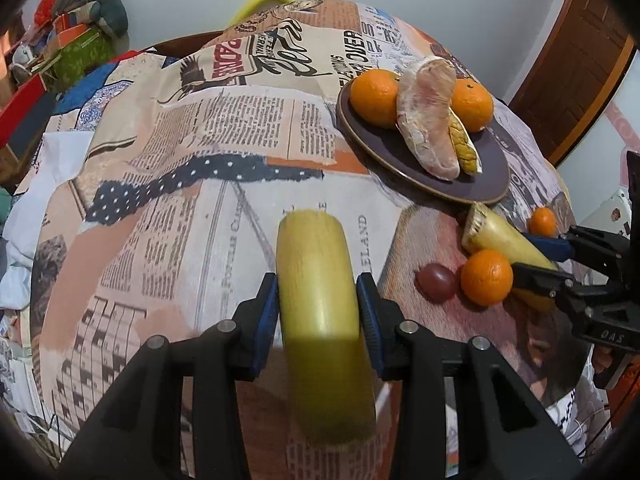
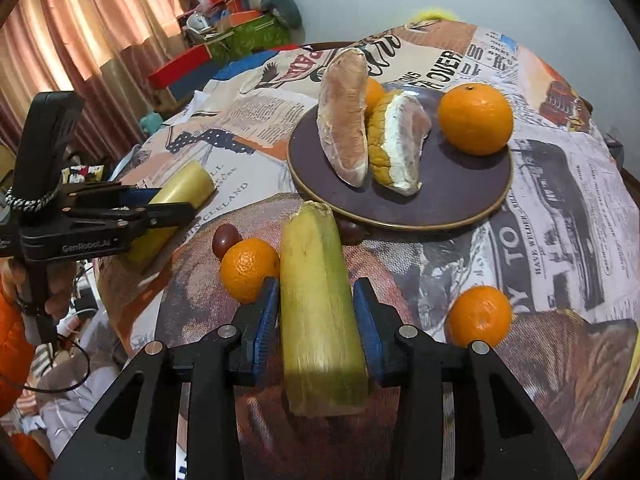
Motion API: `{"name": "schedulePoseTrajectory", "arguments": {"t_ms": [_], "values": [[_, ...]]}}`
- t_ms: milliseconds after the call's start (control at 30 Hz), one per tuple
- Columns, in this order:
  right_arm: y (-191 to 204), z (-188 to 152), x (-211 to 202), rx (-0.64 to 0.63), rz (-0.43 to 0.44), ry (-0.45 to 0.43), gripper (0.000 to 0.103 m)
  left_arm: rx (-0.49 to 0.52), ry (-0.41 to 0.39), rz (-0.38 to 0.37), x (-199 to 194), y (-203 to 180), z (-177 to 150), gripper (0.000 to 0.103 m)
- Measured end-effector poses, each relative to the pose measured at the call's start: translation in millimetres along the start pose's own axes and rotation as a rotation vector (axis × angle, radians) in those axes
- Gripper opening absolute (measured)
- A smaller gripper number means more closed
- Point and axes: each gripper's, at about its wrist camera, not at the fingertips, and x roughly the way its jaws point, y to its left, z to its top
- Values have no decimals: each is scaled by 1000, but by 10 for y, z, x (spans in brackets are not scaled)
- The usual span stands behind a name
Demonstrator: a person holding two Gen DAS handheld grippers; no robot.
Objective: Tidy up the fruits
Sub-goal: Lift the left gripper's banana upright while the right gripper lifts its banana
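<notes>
My left gripper (image 1: 317,312) is shut on a yellow sugarcane piece (image 1: 320,300), held above the newspaper-print cloth. My right gripper (image 2: 316,316) is shut on a second, greenish-yellow sugarcane piece (image 2: 316,304), its far end near the dark plate (image 2: 460,196). The plate holds pomelo segments (image 2: 346,120) and oranges (image 2: 475,118). In the left wrist view the plate (image 1: 480,184) is at the upper right, with the right gripper (image 1: 544,264) and its cane piece (image 1: 496,236) below it. The left gripper (image 2: 160,208) shows at the left of the right wrist view.
Loose oranges (image 2: 249,270) (image 2: 479,316) and dark red round fruits (image 2: 226,238) lie on the cloth in front of the plate. Boxes and clutter (image 2: 240,20) stand at the back left by curtains. A wooden door (image 1: 576,76) is at the right.
</notes>
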Motion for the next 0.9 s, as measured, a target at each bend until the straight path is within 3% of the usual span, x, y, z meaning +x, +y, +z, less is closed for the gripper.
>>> {"name": "schedulePoseTrajectory", "arguments": {"t_ms": [333,700,900], "values": [[29,-35,-136,2,-16,-36,35,0,-48,-12,-204,-80,49,37],[-106,-4,-741,102,-79,-227,34,36,-193,-46,-762,-329,197,36],[-218,77,-962,151,-110,-324,34,49,-247,-72,-869,-463,399,36]]}}
